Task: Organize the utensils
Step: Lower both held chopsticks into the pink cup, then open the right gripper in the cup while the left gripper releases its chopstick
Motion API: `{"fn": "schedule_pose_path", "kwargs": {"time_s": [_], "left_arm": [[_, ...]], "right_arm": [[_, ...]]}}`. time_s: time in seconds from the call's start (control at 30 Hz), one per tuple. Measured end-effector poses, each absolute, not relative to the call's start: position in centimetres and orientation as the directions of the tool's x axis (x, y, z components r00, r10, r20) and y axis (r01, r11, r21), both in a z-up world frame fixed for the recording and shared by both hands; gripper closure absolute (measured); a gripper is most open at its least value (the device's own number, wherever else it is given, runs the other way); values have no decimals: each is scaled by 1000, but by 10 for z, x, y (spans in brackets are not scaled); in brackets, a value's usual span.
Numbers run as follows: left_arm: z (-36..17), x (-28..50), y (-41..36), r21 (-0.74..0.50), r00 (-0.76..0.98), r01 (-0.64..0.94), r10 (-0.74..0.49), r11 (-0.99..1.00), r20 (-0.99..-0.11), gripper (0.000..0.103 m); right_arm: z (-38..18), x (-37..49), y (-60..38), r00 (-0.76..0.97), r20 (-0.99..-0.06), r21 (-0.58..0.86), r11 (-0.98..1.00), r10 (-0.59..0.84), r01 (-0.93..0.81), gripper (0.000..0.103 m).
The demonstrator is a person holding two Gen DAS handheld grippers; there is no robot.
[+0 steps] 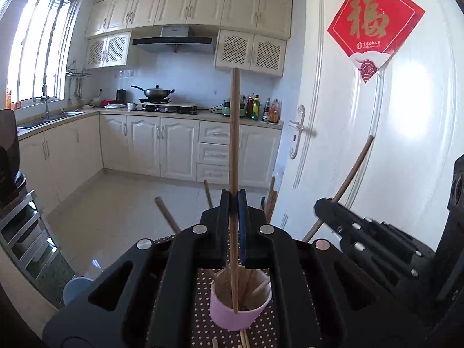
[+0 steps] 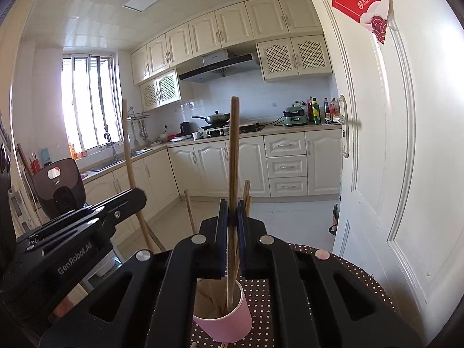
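Note:
A pink paper cup [image 1: 236, 308] stands on a brown dotted tablecloth [image 1: 200, 313] and holds several wooden chopsticks. My left gripper [image 1: 233, 203] is shut on one upright chopstick [image 1: 234, 133] whose lower end is inside the cup. My right gripper [image 2: 231, 210] is shut on another upright chopstick [image 2: 233, 156] that reaches down into the same cup [image 2: 224, 316]. Each gripper shows in the other's view: the right gripper [image 1: 322, 206] with its chopstick [image 1: 352, 171], the left gripper [image 2: 136, 197] with its chopstick [image 2: 127, 156]. More chopsticks [image 1: 243, 339] lie on the cloth by the cup.
A white door [image 1: 377, 133] with a red paper sign [image 1: 374, 26] stands close on the right. A dark rice cooker [image 2: 59, 185] sits at the left. Kitchen cabinets, a stove with a wok [image 1: 155, 92] and a sink lie beyond the table edge.

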State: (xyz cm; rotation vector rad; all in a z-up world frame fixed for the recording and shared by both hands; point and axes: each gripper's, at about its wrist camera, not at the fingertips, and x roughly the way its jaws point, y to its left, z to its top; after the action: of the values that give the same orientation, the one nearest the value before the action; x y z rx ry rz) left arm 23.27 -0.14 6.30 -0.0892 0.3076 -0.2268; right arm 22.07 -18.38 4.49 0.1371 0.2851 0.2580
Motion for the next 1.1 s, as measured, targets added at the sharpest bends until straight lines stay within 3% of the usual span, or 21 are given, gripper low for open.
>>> {"fn": "schedule_pose_path", "kwargs": {"time_s": [0.33, 0.7, 0.9, 1.1], "left_arm": [[31, 257, -8, -116, 920, 203, -230, 972, -318, 97], [-3, 271, -3, -109, 869, 226, -251, 968, -427, 96], [-2, 262, -5, -88, 857, 248, -261, 965, -444, 95], [-1, 247, -5, -82, 853, 245, -255, 966, -455, 95]], "right_arm": [[27, 239, -182, 898, -333, 170, 955, 287, -242, 98], [12, 249, -174, 848, -410, 187, 941, 336, -282, 95], [10, 241, -181, 837, -424, 199, 938, 345, -285, 70], [11, 226, -188, 840, -428, 195, 941, 334, -275, 58]]}}
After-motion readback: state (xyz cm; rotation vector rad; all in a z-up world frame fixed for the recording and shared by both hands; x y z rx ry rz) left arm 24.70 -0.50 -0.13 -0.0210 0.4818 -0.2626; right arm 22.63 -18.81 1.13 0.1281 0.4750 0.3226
